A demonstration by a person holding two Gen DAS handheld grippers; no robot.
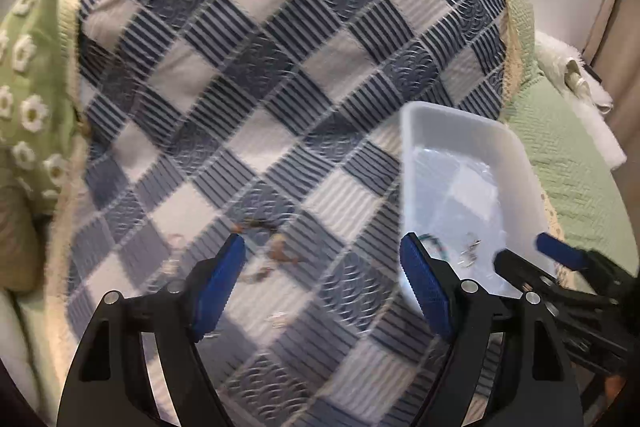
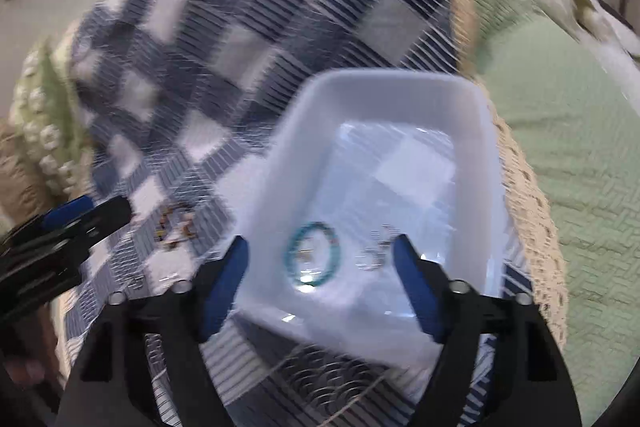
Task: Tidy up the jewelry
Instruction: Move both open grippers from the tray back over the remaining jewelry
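Both my claws are spread wide, gripping nothing: right claw (image 2: 320,259) over the white bin (image 2: 400,87) holding the teal bracelet (image 2: 312,253). Left claw (image 1: 322,267) hangs above loose jewelry (image 1: 276,251) on the checkered quilt (image 1: 280,67), green pillow (image 1: 28,99) off left.

Tray (image 2: 384,99) rests on quilt (image 1: 256,75), directly ahead of right tongs (image 2: 320,259). Bracelet (image 2: 312,253) and small metal pieces (image 2: 374,253) lie inside it. Loose jewelry (image 1: 276,247) lies on quilt between left tongs (image 1: 320,259) tips.
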